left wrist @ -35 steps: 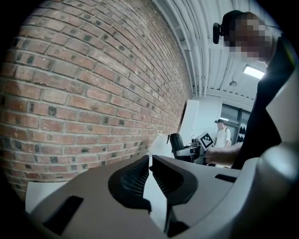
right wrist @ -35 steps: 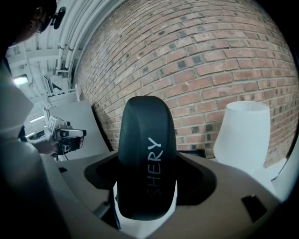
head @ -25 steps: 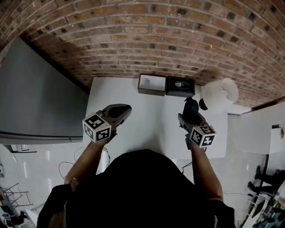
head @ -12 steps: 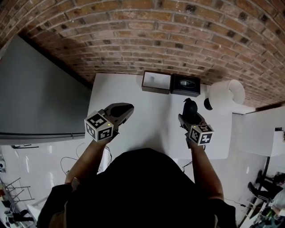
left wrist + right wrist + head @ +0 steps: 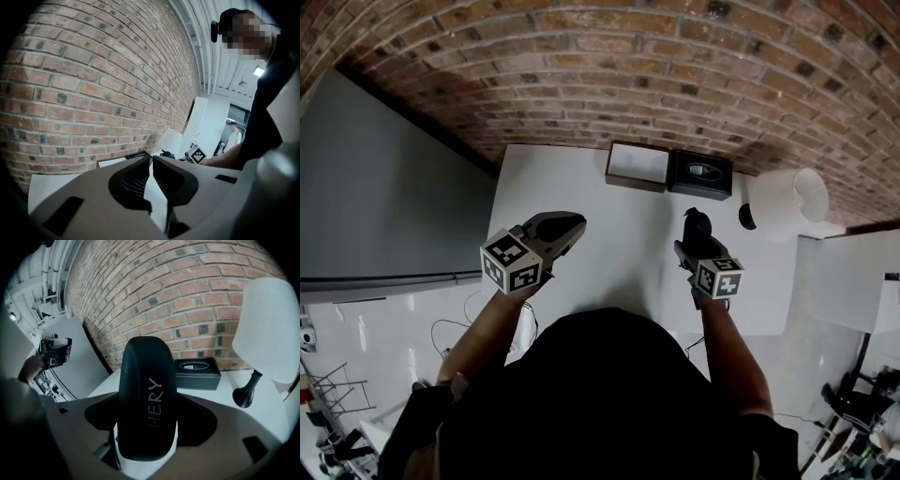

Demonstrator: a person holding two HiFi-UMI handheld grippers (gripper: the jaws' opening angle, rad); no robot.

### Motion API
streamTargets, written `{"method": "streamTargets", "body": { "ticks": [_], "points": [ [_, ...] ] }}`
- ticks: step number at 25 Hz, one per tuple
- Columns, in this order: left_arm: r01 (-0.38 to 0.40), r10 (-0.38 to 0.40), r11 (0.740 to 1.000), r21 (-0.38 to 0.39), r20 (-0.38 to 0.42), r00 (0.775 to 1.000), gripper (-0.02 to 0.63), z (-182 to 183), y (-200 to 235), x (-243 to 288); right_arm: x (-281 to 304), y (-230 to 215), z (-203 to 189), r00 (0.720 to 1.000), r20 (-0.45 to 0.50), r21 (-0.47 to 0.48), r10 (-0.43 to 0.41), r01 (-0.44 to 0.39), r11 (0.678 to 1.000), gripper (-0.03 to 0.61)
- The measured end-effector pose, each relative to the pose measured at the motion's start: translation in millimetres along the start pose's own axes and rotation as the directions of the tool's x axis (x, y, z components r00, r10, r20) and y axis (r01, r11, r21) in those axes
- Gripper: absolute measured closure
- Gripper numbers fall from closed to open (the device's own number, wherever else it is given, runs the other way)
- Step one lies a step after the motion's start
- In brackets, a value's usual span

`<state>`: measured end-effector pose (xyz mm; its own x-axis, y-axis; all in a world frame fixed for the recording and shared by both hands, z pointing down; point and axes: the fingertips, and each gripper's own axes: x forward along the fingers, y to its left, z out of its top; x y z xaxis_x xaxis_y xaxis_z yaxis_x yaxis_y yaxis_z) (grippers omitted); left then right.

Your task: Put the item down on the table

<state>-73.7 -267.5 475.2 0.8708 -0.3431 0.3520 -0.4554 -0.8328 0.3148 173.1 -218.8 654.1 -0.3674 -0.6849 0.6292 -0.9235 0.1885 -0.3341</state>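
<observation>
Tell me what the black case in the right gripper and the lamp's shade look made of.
Black case: smooth matte shell with pale printed lettering, likely hard plastic or leatherette; clamped in the right gripper. Lamp shade: plain white, dull and even, probably fabric or paper; the view can't settle which.

Indoor workspace, more like lab or studio than home. White tabletop (image 5: 619,244) stands against bare brick wall (image 5: 609,84). Left of tabletop, big grey panel (image 5: 384,197). Glossy white floor (image 5: 375,337) left of tabletop, with loose cables (image 5: 455,328). High above tabletop, exposed ceiling pipes (image 5: 206,56) and ceiling light (image 5: 258,71). Beyond tabletop's right end, white partition (image 5: 206,126) and second person (image 5: 233,133) standing.
</observation>
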Motion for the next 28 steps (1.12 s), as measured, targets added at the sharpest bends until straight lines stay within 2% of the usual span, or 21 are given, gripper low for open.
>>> {"method": "streamTargets", "body": {
  "ticks": [13, 28],
  "points": [
    [-0.009, 0.008, 0.999, -0.035, -0.029, 1.0, 0.574, -16.5, 9.1, 5.6, 33.2, 6.2, -36.1, 0.994, -0.098, -0.027, 0.038, -0.041, 0.999, 0.225],
    [-0.022, 0.019, 0.998, -0.063, -0.044, 0.999, 0.574, -30.9, 16.6, 7.0, 60.6, -3.3, -74.2, 0.985, -0.171, -0.034, 0.02, -0.026, 0.999, 0.225]
  ]
}}
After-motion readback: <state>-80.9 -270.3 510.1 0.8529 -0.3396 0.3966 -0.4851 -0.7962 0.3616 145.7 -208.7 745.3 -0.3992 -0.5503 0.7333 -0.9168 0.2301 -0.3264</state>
